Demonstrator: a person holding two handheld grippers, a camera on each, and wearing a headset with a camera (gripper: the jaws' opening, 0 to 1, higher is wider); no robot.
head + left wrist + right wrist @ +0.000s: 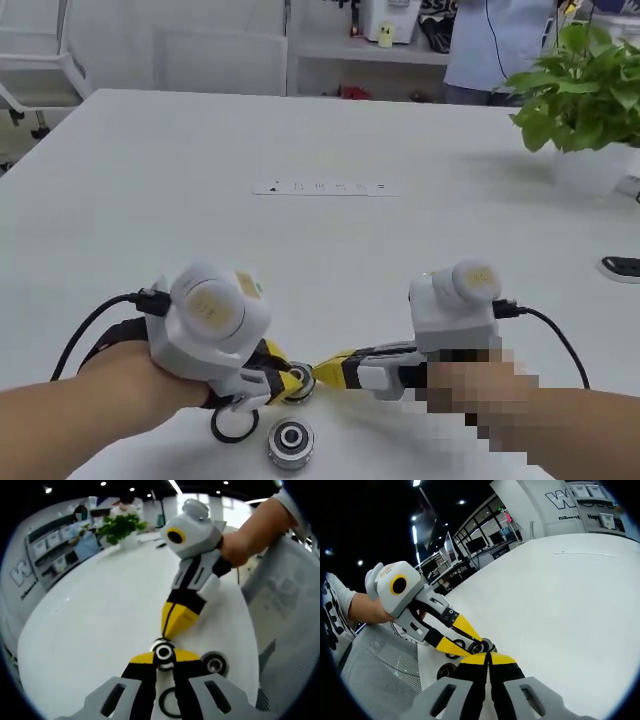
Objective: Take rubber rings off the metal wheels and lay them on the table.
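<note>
My left gripper (288,380) (164,656) is shut on a small metal wheel (164,652) (483,645) that still wears its black rubber ring. From the right, my right gripper (322,373) (488,656) points at it, jaws shut, tips touching the wheel's rim. I cannot tell whether they pinch the ring. A second wheel (290,441) (215,663) lies on the white table (330,250), bare metal on top. A loose black rubber ring (231,426) (167,703) lies beside it, under the left gripper.
A flush socket strip (325,187) sits mid-table. At the back right stands a potted plant (578,95), and a dark object (622,266) lies at the right edge. A person (500,40) stands behind the table. Wide bare tabletop lies ahead of both grippers.
</note>
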